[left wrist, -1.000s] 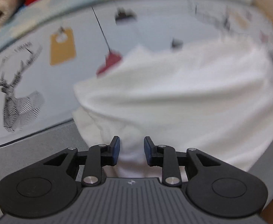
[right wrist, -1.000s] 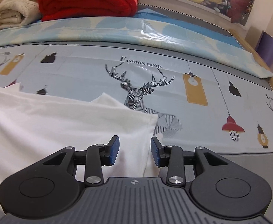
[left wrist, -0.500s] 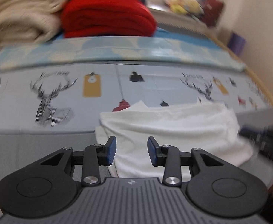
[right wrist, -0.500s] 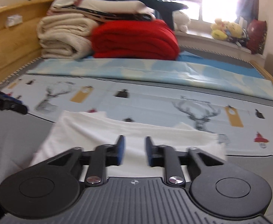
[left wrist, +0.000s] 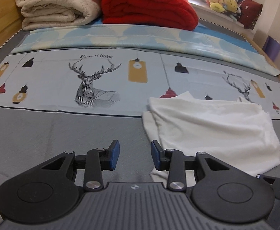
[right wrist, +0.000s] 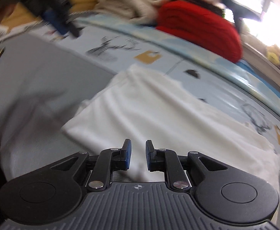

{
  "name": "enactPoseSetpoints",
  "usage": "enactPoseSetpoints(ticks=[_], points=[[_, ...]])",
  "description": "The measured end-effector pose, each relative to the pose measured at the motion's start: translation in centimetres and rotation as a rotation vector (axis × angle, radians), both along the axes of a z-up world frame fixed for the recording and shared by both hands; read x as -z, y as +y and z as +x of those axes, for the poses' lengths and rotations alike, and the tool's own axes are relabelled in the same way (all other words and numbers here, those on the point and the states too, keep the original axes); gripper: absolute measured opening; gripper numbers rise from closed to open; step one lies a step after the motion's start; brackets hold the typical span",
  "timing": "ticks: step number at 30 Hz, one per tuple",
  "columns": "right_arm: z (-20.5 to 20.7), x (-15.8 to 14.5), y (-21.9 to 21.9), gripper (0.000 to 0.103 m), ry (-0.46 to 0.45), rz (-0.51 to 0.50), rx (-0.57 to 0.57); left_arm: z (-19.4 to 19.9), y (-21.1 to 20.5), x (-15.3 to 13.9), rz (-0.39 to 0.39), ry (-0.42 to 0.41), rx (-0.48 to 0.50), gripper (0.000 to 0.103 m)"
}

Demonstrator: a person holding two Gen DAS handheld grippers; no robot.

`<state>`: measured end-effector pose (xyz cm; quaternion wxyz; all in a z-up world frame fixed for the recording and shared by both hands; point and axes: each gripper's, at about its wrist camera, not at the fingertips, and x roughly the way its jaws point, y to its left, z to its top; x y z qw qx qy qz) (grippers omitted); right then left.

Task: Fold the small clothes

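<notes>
In the left wrist view, a stack of folded cream blankets [left wrist: 57, 3] sits at the far left head of the bed [left wrist: 44, 134], well to the left of the white garment [left wrist: 212, 132]. Just right of them, and touching them, lies a folded red blanket [left wrist: 149, 5]. A light blue printed sheet [left wrist: 101, 76] with a deer head drawing [left wrist: 91, 84] and lantern motifs stretches across the bed behind the garment, the deer well to the garment's left. The left gripper [left wrist: 133, 155] hangs over the bare grey bed cover just left of the garment's near left corner; its jaws stand released, with nothing between the blue pads. The white garment lies folded into a rough rectangle, partly on the grey cover and partly on the printed sheet, with some loose edges showing at its far left corner. Beyond the garment to the far right, a few plush toys [left wrist: 220, 0] rest on a window ledge.

The right wrist view is blurred by motion. The left gripper appears as a dark smear at the upper left, well away from the garment. The right gripper [right wrist: 138, 154] is over the near edge of the white garment [right wrist: 159, 115], its jaws narrowly parted and opening; white cloth shows in the gap, though the pads do not press on it. The red blanket [right wrist: 199, 30] lies beyond the garment, toward the right.
</notes>
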<state>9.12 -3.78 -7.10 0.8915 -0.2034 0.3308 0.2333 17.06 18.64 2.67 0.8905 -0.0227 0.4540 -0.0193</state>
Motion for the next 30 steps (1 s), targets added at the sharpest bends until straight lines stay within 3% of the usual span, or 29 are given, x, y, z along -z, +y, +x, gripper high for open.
enactPoseSetpoints(ticks=[5, 11, 17, 19, 20, 21, 23, 25, 27, 30], points=[[-1.0, 1.0, 3.2, 0.038, -0.005, -0.060, -0.148, 0.1, 1.1, 0.4, -0.009, 0.019, -0.020, 0.040], [-1.7, 2.4, 6.5, 0.047, -0.052, -0.150, -0.267, 0.4, 1.6, 1.1, -0.004, 0.046, -0.019, 0.040], [-2.2, 4.6, 8.1, 0.047, -0.113, -0.256, -0.342, 0.9, 1.9, 1.6, -0.021, 0.073, -0.017, 0.041], [-1.9, 4.4, 8.1, 0.044, -0.105, -0.245, -0.334, 1.3, 2.1, 1.8, -0.045, 0.081, -0.026, 0.041], [-1.7, 4.1, 8.1, 0.035, -0.096, -0.230, -0.326, 1.6, 2.0, 1.9, -0.062, 0.088, -0.030, 0.041], [-1.4, 3.8, 8.0, 0.018, -0.088, -0.214, -0.316, 1.9, 2.0, 2.1, -0.079, 0.096, -0.033, 0.043], [-1.1, 2.8, 7.7, 0.005, -0.089, -0.163, -0.296, 2.7, 1.8, 2.5, -0.133, 0.127, -0.033, 0.054], [-1.0, 1.5, 7.1, 0.004, -0.103, -0.108, -0.273, 3.4, 1.4, 3.1, -0.196, 0.168, -0.021, 0.066], [-0.7, -0.2, 6.4, 0.004, -0.115, -0.050, -0.240, 4.3, 0.7, 4.0, -0.267, 0.225, -0.002, 0.086], [-0.4, -2.4, 4.8, 0.003, -0.119, 0.033, -0.202, 5.6, -0.2, 5.3, -0.382, 0.299, 0.005, 0.087]])
